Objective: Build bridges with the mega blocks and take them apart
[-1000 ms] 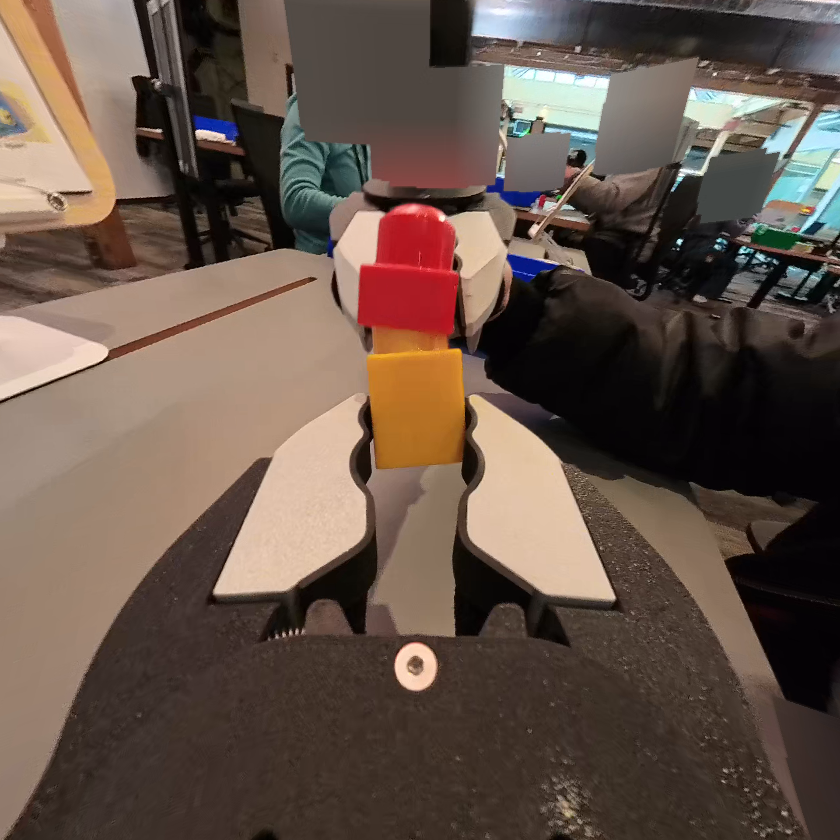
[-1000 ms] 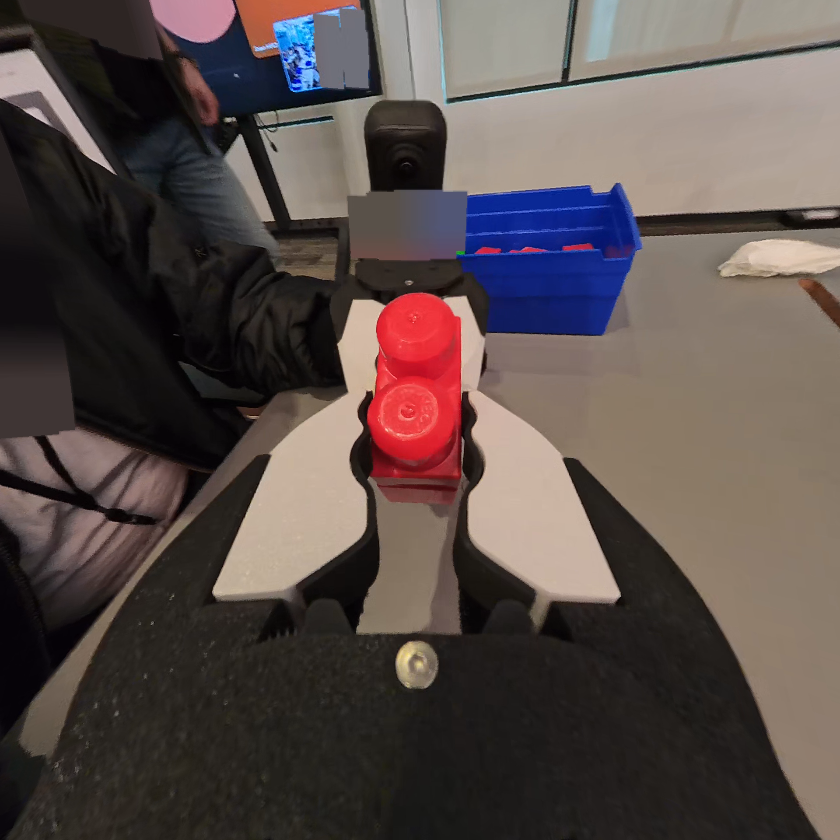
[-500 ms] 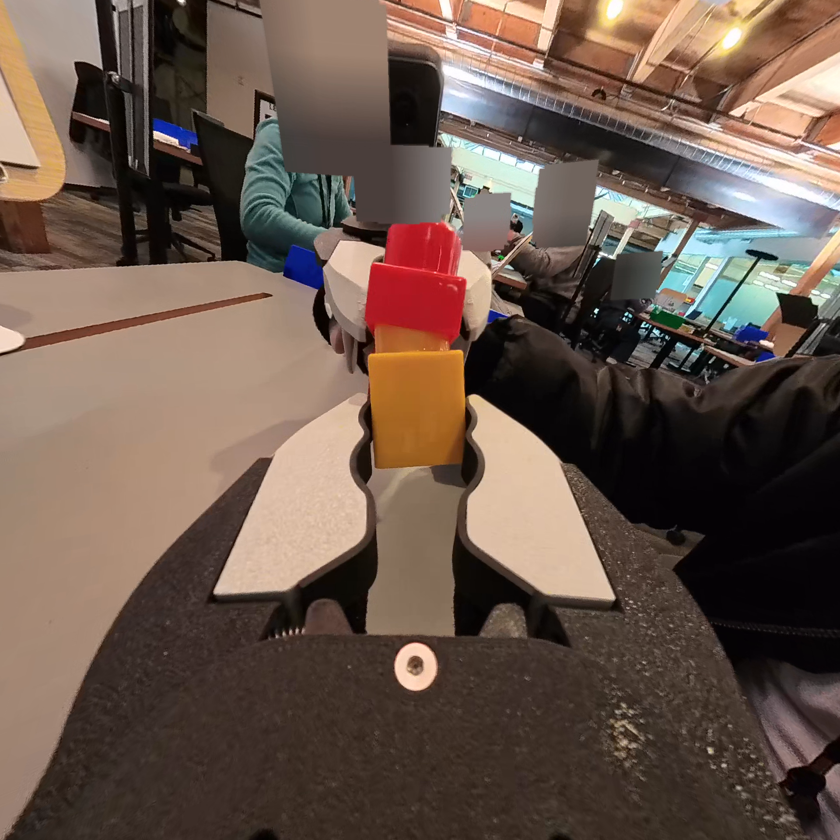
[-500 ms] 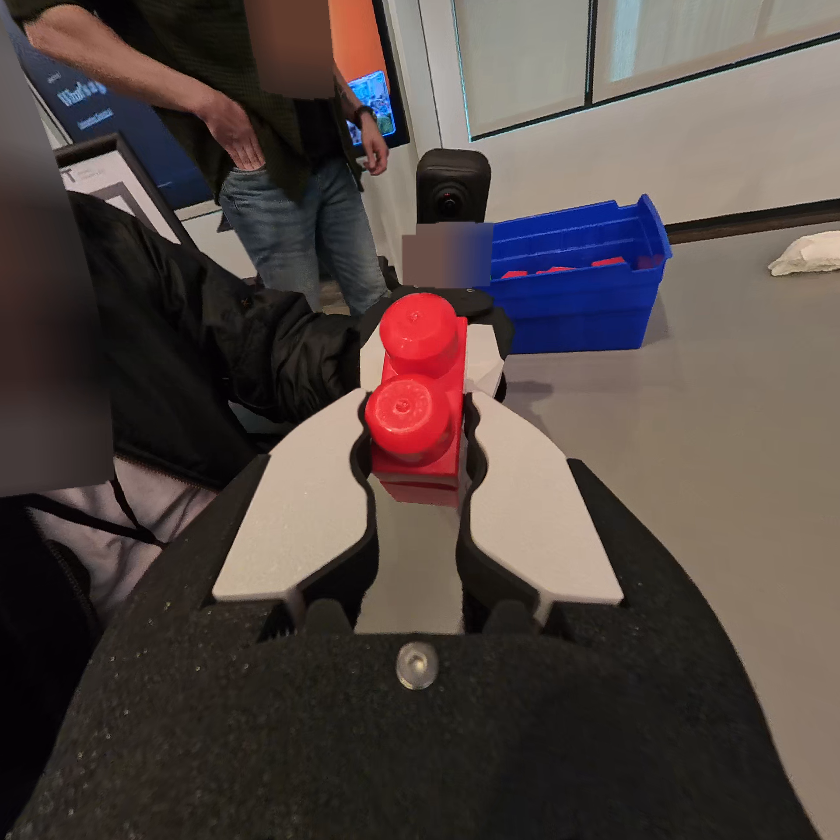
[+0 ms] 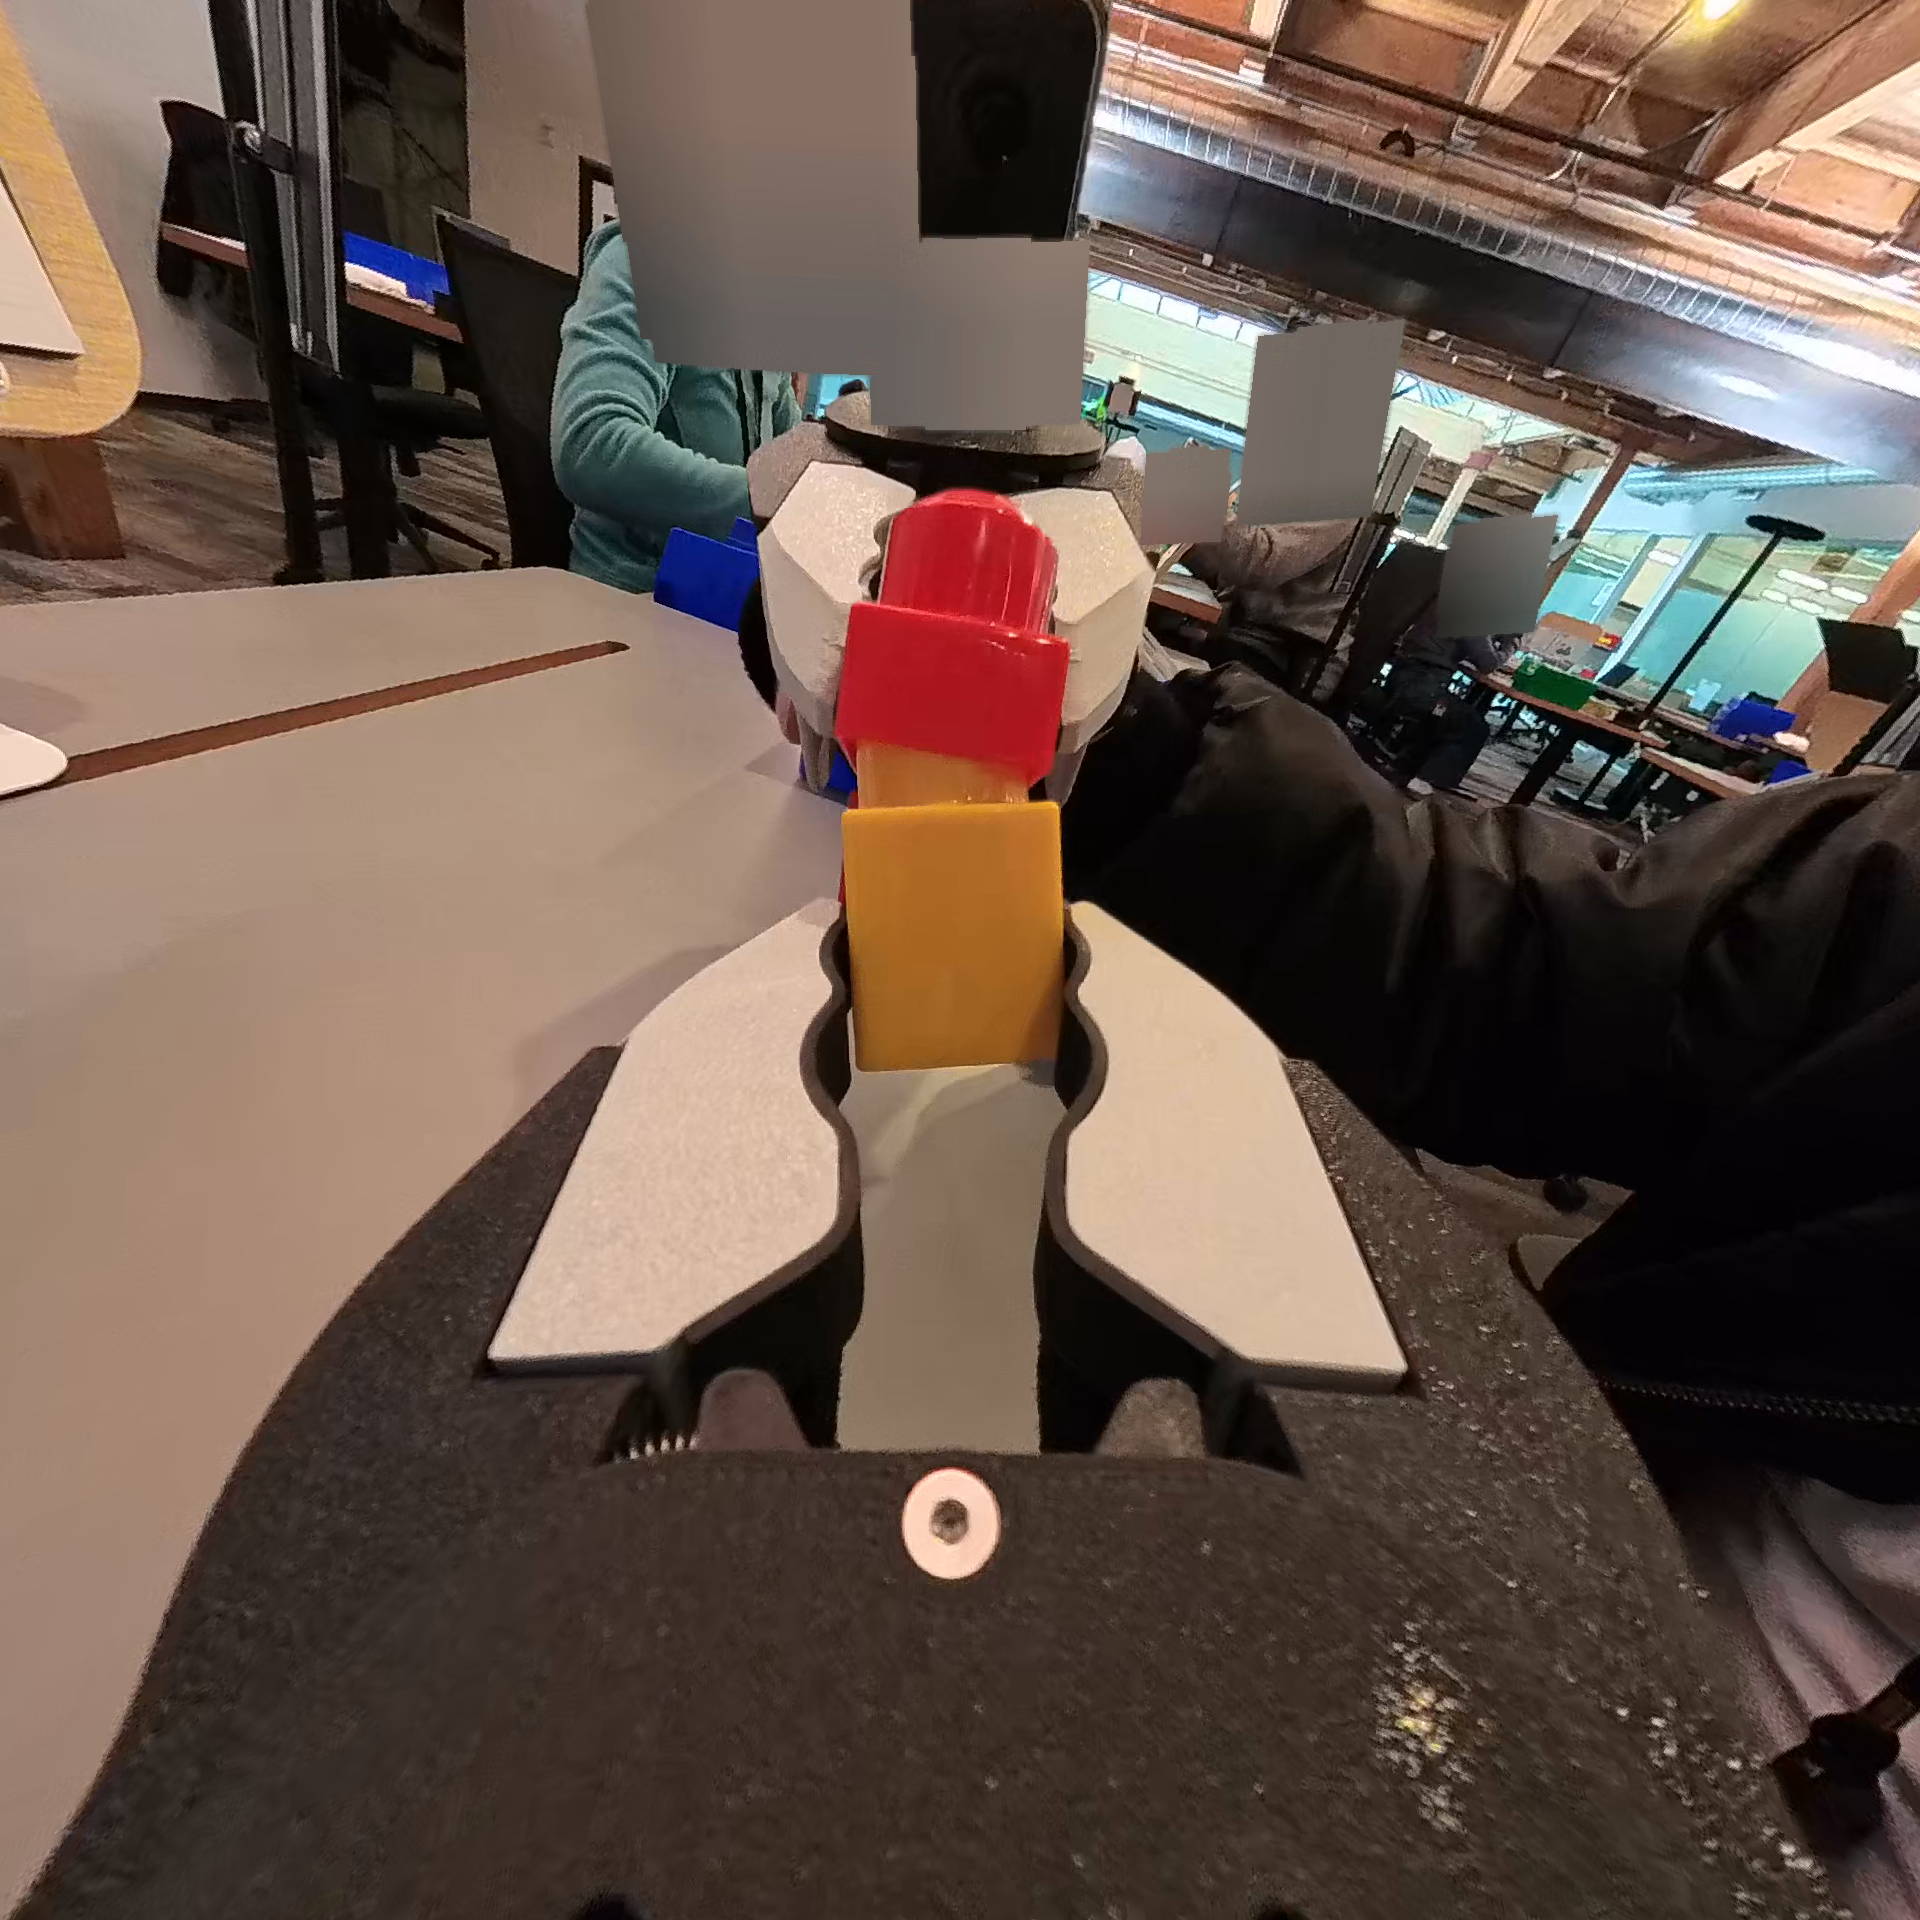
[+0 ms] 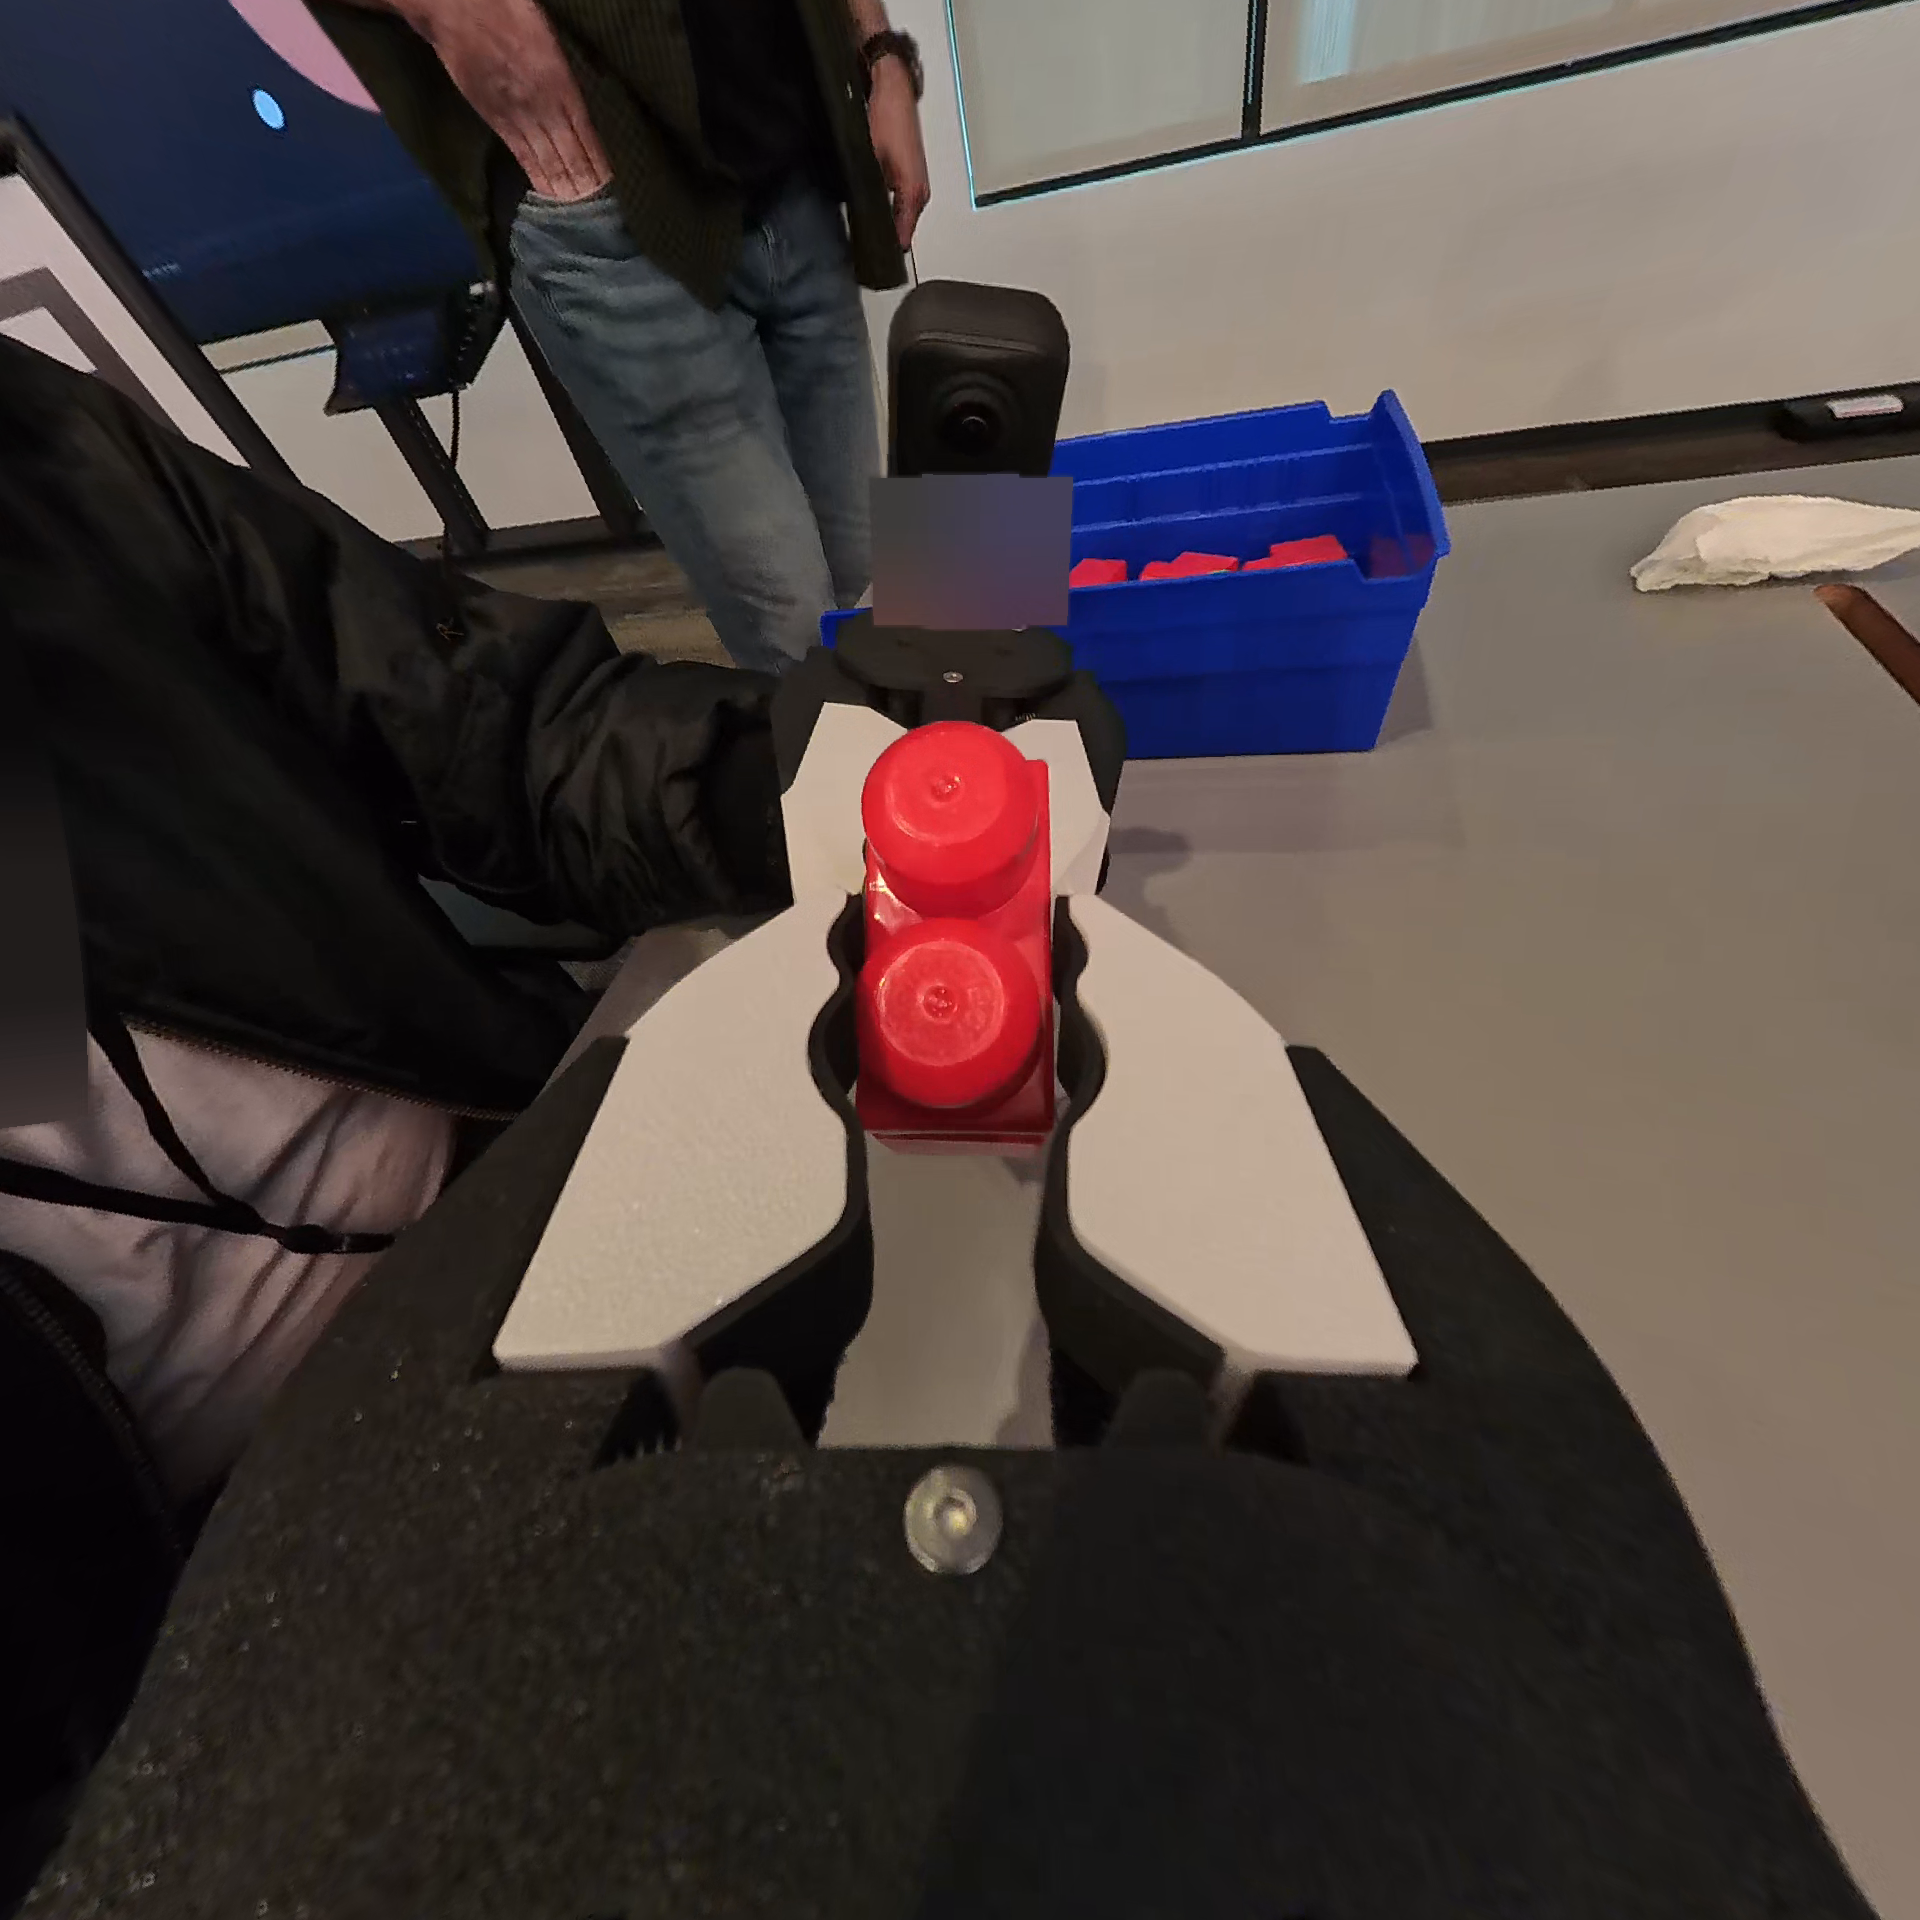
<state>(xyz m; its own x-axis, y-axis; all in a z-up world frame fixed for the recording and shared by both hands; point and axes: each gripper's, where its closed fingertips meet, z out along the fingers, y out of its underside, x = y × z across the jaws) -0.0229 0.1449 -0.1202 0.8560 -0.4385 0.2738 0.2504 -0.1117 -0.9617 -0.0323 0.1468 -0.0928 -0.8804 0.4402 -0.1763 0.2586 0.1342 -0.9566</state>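
Observation:
In the left wrist view my left gripper (image 5: 951,971) is shut on a yellow block (image 5: 951,935), held above the grey table (image 5: 364,883). A red two-stud block (image 5: 951,675) sits on the yellow block's stud, and part of that stud shows between them. My right gripper (image 6: 951,1003) is shut on the red block (image 6: 951,987), seen from above its studs. The two grippers face each other tip to tip. The right gripper's fingers (image 5: 821,566) frame the red block in the left wrist view. The left gripper's fingers (image 6: 821,805) show behind it in the right wrist view.
A blue bin (image 6: 1247,665) with red blocks stands on the table behind the left gripper, and a white cloth (image 6: 1766,540) lies far right. A person in jeans (image 6: 707,395) stands past the table edge. Black sleeves (image 5: 1455,987) flank both grippers.
Both grippers stay shut on their blocks, which stay joined. The held pair has tilted and shifted, so the backgrounds moved, and the red block now sits slightly askew on the yellow stud.

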